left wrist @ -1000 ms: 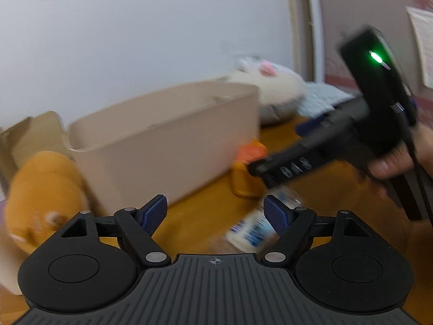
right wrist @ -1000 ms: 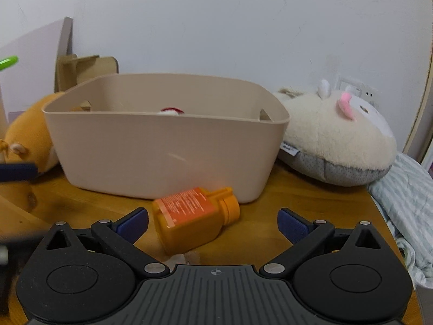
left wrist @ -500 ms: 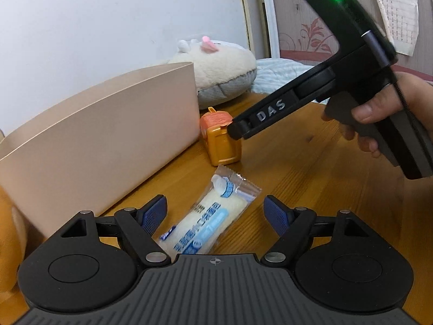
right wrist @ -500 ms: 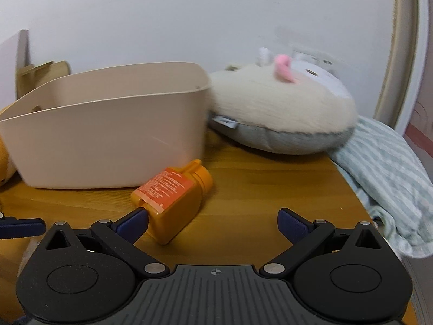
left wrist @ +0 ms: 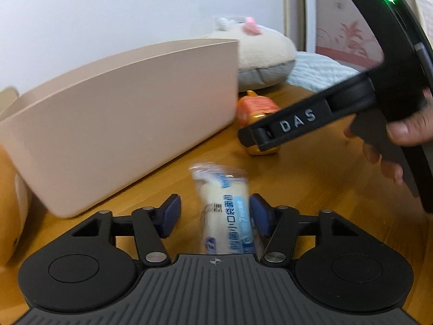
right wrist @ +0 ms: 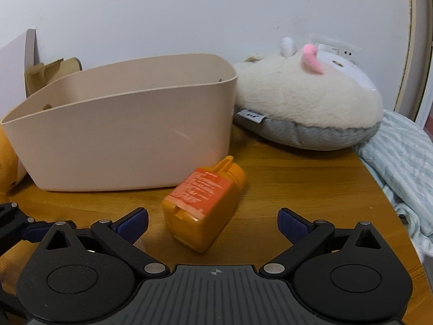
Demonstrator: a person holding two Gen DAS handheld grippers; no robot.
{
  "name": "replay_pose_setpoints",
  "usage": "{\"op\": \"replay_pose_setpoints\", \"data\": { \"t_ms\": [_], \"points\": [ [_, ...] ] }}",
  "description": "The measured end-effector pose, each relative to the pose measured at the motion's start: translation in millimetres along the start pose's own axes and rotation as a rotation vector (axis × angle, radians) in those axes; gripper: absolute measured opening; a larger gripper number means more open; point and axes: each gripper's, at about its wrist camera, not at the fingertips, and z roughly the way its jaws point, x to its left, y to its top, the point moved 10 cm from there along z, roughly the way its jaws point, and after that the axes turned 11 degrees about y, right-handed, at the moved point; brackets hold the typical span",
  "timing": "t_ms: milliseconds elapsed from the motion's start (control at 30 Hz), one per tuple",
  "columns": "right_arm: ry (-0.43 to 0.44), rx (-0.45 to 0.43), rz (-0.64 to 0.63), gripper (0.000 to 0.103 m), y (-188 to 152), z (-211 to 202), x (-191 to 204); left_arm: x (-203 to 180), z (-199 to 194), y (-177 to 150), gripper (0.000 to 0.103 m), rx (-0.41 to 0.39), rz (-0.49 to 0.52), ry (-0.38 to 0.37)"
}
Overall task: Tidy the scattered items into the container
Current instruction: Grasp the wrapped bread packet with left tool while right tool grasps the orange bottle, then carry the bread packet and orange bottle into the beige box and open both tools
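Left gripper (left wrist: pixel 212 214) straddles the snack packet (left wrist: pixel 226 211) on the tabletop (left wrist: pixel 311 187): long axis runs straight out between the fingers, right pad touching or nearly so, left pad clear, so partly spread, not pinching yet. Right gripper (right wrist: pixel 212 223) has fingers spread wide, empty, orange bottle (right wrist: pixel 205 203) lying diagonally just ahead, off-centre toward the left pad. Beige container (right wrist: pixel 121 132) sits just behind both.

On the wooden table (right wrist: pixel 297 178), the orange plastic bottle (right wrist: pixel 205 203) lies on its side just before the beige plastic tub (right wrist: pixel 121 140). The cream plush toy (right wrist: pixel 305 108) rests right of the tub; the clear-wrapped snack packet (left wrist: pixel 224 211) lies before it.
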Motion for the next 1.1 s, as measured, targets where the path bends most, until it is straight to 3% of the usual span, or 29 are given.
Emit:
{"op": "replay_pose_setpoints", "data": {
  "t_ms": [233, 300, 333, 367, 433, 667, 1100],
  "points": [
    [-0.014, -0.003, 0.032, 0.103, 1.4, 10.4, -5.4, 4.9, 5.4, -3.5, 0.058, 0.024, -0.061, -0.008],
    [-0.014, -0.007, 0.036, 0.095, 1.1, 12.0, -8.0, 4.8, 6.2, -4.6, 0.057, 0.026, -0.068, 0.0],
    [-0.009, -0.004, 0.042, 0.082, -0.4, 13.3, -9.4, 4.8, 5.7, -5.8, 0.046, 0.025, -0.071, 0.003],
    [0.01, 0.006, 0.056, 0.057, -2.7, 15.2, -10.3, 6.5, 3.4, -7.7, 0.038, 0.024, -0.078, 0.008],
    [0.03, 0.019, 0.078, 0.041, -6.4, 16.8, -12.7, 11.2, 0.4, -9.9, 0.033, 0.033, -0.102, 0.017],
    [0.045, 0.007, 0.062, 0.037, -10.5, 7.3, -16.1, 19.5, -0.2, -10.3, 0.03, 0.034, -0.172, 0.015],
    [0.077, -0.043, 0.048, 0.036, -6.3, -20.2, -7.5, 22.0, -10.4, -10.6, 0.027, 0.025, -0.199, 0.024]
  ]
}}
